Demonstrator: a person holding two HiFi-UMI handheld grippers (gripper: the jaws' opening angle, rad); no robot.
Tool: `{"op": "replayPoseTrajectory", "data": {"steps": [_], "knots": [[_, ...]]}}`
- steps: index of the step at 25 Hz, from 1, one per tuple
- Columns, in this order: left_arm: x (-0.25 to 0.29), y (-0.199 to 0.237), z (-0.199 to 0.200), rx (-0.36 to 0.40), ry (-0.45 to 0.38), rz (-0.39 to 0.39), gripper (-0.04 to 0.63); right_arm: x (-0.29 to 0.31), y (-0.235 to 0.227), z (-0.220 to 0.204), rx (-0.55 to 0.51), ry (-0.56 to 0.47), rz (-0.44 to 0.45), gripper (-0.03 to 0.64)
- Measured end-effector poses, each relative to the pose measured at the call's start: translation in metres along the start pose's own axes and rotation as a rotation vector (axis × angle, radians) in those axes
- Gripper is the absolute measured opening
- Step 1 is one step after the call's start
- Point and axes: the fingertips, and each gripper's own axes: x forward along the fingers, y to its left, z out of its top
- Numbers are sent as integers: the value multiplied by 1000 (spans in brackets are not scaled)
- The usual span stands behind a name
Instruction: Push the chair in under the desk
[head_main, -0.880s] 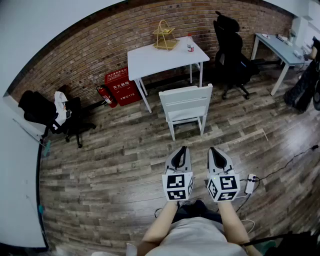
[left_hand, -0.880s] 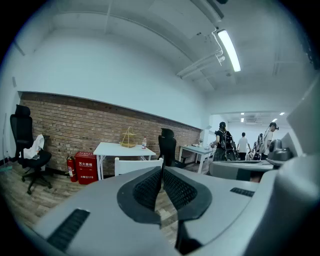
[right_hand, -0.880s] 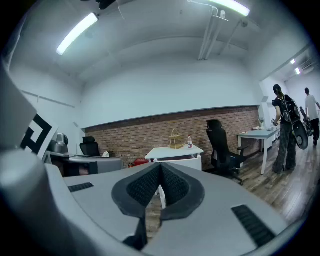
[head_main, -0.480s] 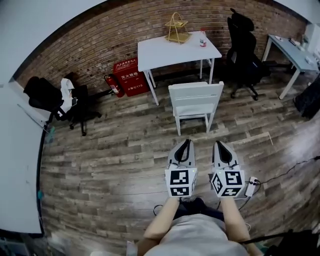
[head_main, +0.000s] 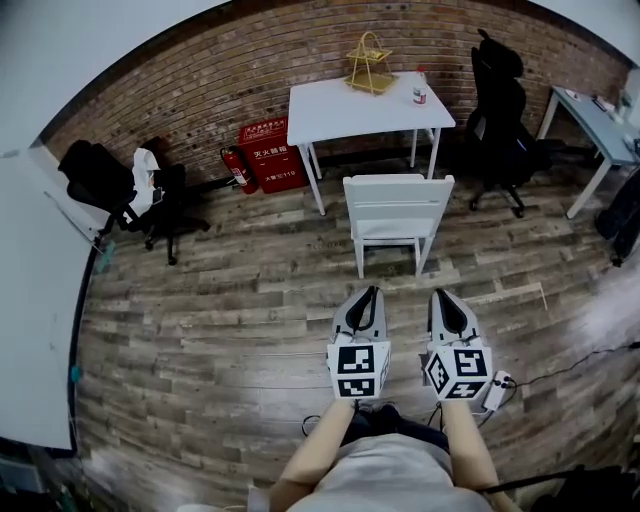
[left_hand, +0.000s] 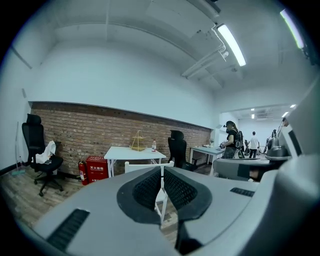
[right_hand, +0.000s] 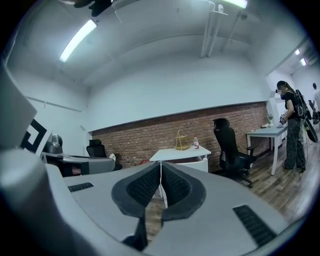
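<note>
Chair (head_main: 397, 212) newly centred at 12 o'clock of left gripper (head_main: 367, 293) and right gripper (head_main: 441, 296), both closed empty; push unstarted

Head camera looks steeply down; both others face the desk (head_main: 340, 105).

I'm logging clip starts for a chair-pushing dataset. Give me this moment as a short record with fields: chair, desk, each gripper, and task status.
chair: white chair, standing in front of the desk, backrest toward the person, not pushed in
desk: white desk against the brick wall, carrying a yellow wire basket and a bottle
left gripper: shut, empty, short of the chair
right gripper: shut, empty, short of the chair
task status: not begun; nothing touches the chair
</note>
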Motion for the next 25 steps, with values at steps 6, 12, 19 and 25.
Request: {"op": "replayPoseTrajectory", "data": {"steps": [6,12,19,25], "knots": [[7,3,-4,-5,-4,57,29,7,-26,-9,11,34,32,17],[20,25,-14,-41,28,103,29,27,-44,-19,39,69,24,17],[68,44,-13,-50,46,104,30,74,-66,-20,42,92,7,17],[127,70,-1,-47,69,71,31,132,-88,-10,26,118,-31,18]]}}
